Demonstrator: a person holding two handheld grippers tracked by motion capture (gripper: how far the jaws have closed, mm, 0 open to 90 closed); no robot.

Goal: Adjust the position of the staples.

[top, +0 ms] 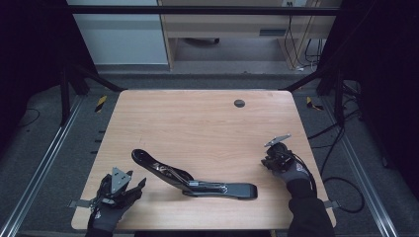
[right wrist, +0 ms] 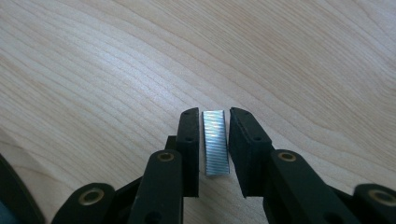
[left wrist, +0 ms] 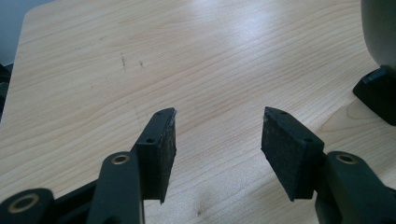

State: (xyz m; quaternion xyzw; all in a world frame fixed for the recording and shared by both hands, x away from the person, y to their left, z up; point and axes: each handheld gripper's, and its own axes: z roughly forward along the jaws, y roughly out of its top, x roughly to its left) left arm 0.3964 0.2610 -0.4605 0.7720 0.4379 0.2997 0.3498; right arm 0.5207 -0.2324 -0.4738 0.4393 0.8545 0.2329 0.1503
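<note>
1. A black stapler (top: 192,180) lies swung open near the table's (top: 197,123) 6 o'clock edge, between the two gloved hands, with nothing blocking it.
2. The left gripper (left wrist: 217,135) sits at 7 o'clock with its jaws wide apart over bare wood, the stapler's end (left wrist: 378,93) poking in at 3 o'clock.
3. The right gripper (right wrist: 215,140) at 4 o'clock is clamped on a silvery strip of staples (right wrist: 215,142). In the high view it's too small to spot.
4. The top is pale wood grain with a dark grommet (top: 239,103) at 12 o'clock. The room around is dim, with cables (top: 341,143) on the floor.
</note>
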